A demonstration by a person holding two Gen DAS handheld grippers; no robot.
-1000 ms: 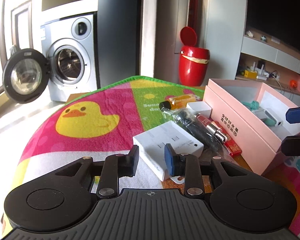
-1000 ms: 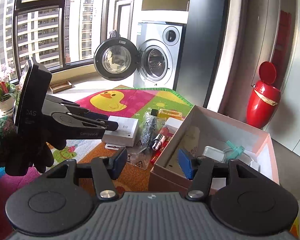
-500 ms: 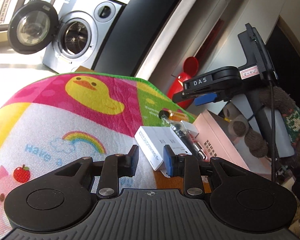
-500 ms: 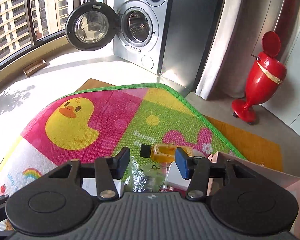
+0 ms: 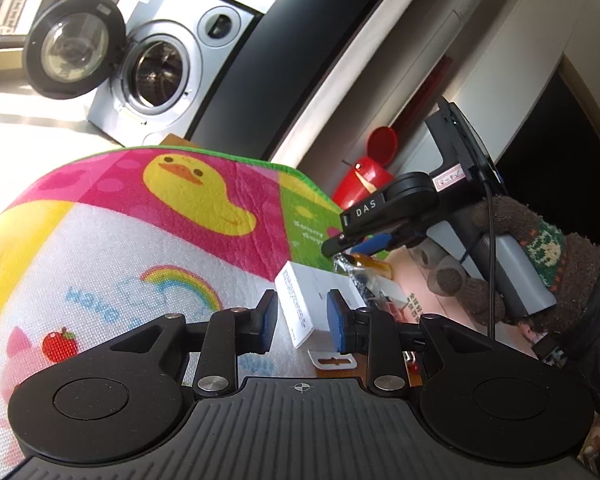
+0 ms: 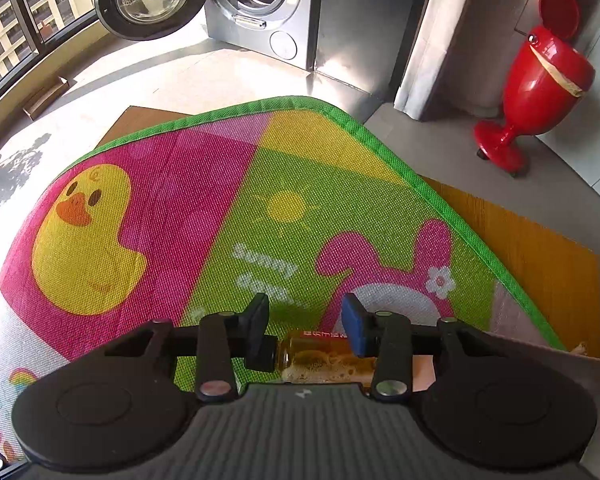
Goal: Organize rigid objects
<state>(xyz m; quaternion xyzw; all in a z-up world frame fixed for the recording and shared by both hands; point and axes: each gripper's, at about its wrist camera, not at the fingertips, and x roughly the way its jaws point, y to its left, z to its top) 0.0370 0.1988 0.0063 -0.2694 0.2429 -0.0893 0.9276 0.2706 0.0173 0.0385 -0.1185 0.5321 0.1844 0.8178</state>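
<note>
In the left wrist view my left gripper (image 5: 302, 326) is open and empty, low over the mat, just in front of a white box (image 5: 314, 306). Behind the box lie a clear plastic packet (image 5: 356, 276) and an amber bottle (image 5: 374, 266). My right gripper (image 5: 358, 240) shows there above the bottle, held by a gloved hand (image 5: 512, 264). In the right wrist view my right gripper (image 6: 306, 320) is open, and the amber bottle (image 6: 324, 360) lies on its side right below its fingers. I cannot tell if the fingers touch the bottle. The pink box (image 5: 410, 276) is mostly hidden.
A colourful play mat (image 6: 236, 216) with a yellow duck covers the table. Beyond its far edge stand a washing machine (image 6: 260, 0) with its door open and a red bin (image 6: 536, 80) on the floor. A white tag (image 5: 332, 360) lies near the left gripper.
My right gripper has swung from over the pink box to low over the amber bottle. My left gripper has tilted and shifted left, staying by the white box.
</note>
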